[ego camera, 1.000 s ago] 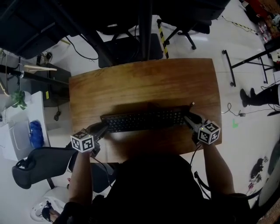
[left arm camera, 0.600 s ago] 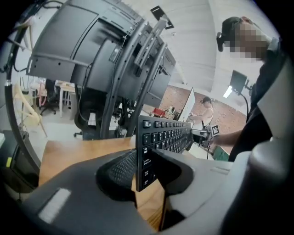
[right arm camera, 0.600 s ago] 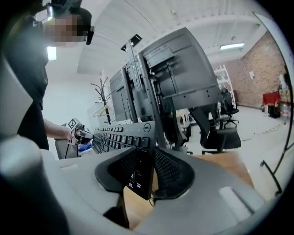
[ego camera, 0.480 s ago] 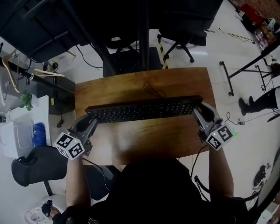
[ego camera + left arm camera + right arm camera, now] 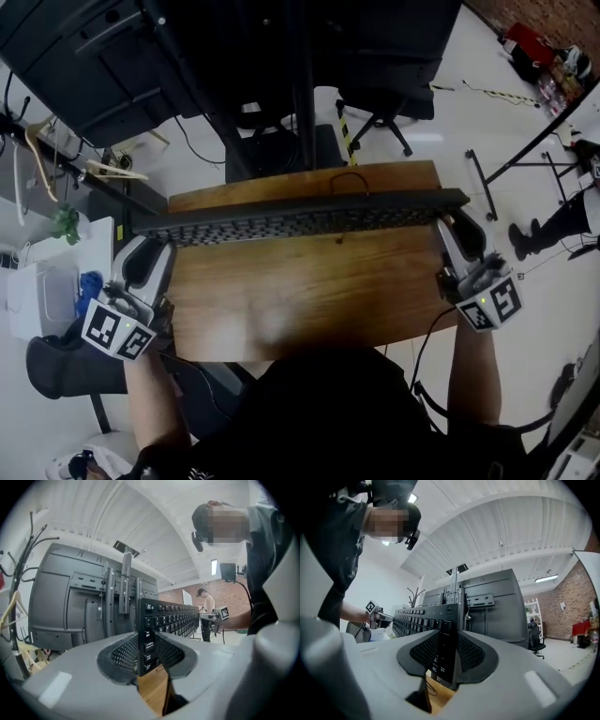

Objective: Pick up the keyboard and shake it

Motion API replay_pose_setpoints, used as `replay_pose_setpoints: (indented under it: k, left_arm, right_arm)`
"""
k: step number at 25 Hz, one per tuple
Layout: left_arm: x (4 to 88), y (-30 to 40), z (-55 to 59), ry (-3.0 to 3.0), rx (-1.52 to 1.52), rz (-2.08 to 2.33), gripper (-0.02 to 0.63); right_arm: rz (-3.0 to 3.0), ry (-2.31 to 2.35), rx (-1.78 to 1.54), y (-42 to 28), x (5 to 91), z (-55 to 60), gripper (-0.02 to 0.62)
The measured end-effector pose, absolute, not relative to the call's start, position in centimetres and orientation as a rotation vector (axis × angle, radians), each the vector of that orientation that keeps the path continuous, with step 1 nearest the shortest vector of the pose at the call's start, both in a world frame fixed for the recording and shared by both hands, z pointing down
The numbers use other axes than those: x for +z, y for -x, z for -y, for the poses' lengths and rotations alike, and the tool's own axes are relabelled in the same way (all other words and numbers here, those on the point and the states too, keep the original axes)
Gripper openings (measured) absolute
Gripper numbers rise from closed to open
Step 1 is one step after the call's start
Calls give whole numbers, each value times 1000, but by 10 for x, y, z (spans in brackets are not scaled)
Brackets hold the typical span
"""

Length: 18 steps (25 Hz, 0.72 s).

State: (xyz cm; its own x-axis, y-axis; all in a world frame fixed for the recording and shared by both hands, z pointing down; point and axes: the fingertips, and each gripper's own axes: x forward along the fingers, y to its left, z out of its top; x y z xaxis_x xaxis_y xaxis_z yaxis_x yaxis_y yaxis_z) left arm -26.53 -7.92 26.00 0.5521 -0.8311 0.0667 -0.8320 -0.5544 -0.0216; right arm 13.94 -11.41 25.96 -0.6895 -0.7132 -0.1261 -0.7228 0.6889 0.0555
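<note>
Now the keyboard [image 5: 300,217] hangs above the wooden desk [image 5: 309,300], its long axis running straight between the claws. The left gripper [image 5: 153,246] clamps one short end, the right gripper [image 5: 450,225] the other (neither nearer), so a shake looks possible.

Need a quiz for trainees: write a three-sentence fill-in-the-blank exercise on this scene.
The ____ keyboard is held over the desk. ____ grippers hold it: the left gripper and the right gripper, each shut on one end. Beneath it stands a ____ table.
Missing words: black; Two; wooden.
</note>
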Motion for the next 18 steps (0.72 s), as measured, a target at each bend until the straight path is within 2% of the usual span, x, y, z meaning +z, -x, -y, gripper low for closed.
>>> replay_pose_setpoints:
  k: [18]
  left_arm:
    - [159,245,47,-2991,-82,1719,103]
  right_arm:
    - [-2586,1104,389,-150,181,87,118]
